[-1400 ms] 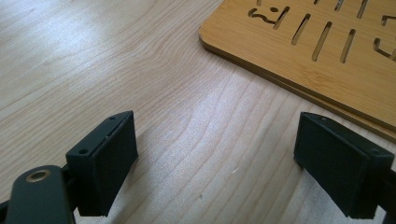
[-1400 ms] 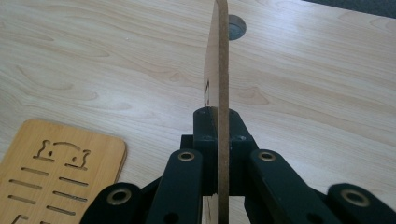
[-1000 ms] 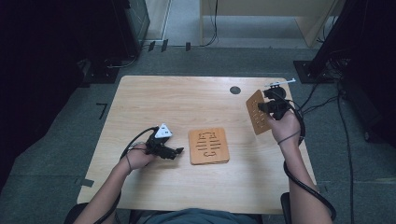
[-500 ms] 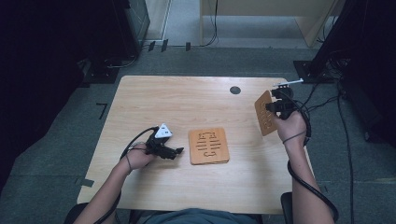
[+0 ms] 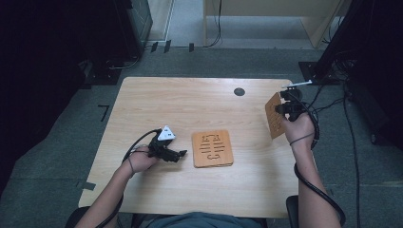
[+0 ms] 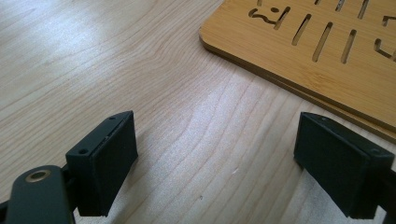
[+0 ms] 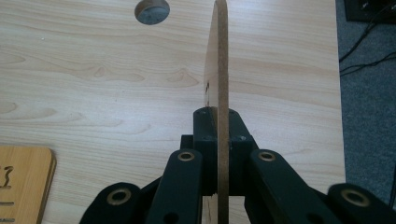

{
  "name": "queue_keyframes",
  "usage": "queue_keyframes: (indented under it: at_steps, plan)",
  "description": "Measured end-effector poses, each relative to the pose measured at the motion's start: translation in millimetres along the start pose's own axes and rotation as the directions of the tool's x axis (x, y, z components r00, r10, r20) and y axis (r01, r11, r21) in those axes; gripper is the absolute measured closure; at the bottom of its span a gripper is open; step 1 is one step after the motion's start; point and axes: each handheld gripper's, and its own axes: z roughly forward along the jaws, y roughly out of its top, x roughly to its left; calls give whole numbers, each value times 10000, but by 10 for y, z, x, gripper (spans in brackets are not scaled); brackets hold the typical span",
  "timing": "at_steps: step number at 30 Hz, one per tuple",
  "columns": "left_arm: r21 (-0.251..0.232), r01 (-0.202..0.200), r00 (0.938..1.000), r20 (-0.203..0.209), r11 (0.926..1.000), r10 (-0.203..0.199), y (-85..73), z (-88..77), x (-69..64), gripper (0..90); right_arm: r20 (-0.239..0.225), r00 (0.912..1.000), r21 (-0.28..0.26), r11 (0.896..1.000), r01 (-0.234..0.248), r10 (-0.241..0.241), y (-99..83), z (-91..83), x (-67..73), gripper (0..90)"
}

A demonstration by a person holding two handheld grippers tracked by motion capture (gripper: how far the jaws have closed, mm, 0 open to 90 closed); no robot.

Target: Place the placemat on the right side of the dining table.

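The right gripper (image 7: pixel 217 140) is clamped on a thin slotted board (image 5: pixel 274 115), held on edge above the right side of the table (image 5: pixel 190 99), well to the right of the stack (image 5: pixel 212 148) at the table's middle. In the right gripper view the board (image 7: pixel 219 60) stands upright between the jaws, edge toward the camera.

The stack (at least two layers of matching slotted board, judging by its edge in the left gripper view) lies flat. The left gripper (image 5: pixel 177 154) rests on the table just left of the stack, jaws spread wide and empty; the stack's corner (image 6: pixel 299 51) lies just beyond them, untouched.

Status, as a judgement: one board is lifted clear and is off the stack. What remains is to set it down, and possibly to handle the boards in the stack.
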Motion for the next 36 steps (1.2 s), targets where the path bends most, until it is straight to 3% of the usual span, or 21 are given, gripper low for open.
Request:
queue_keyframes:
  at_steps: [23,36]
  plan:
    - [-15,39,10000,-13,10000,-39,1,3,-2,123,242,9991,216,9992,-349,344,146,187,-38,871]
    - [-45,92,10000,7,9999,-92,4,7,2,118,188,9964,258,9962,-829,824,150,269,-168,863]
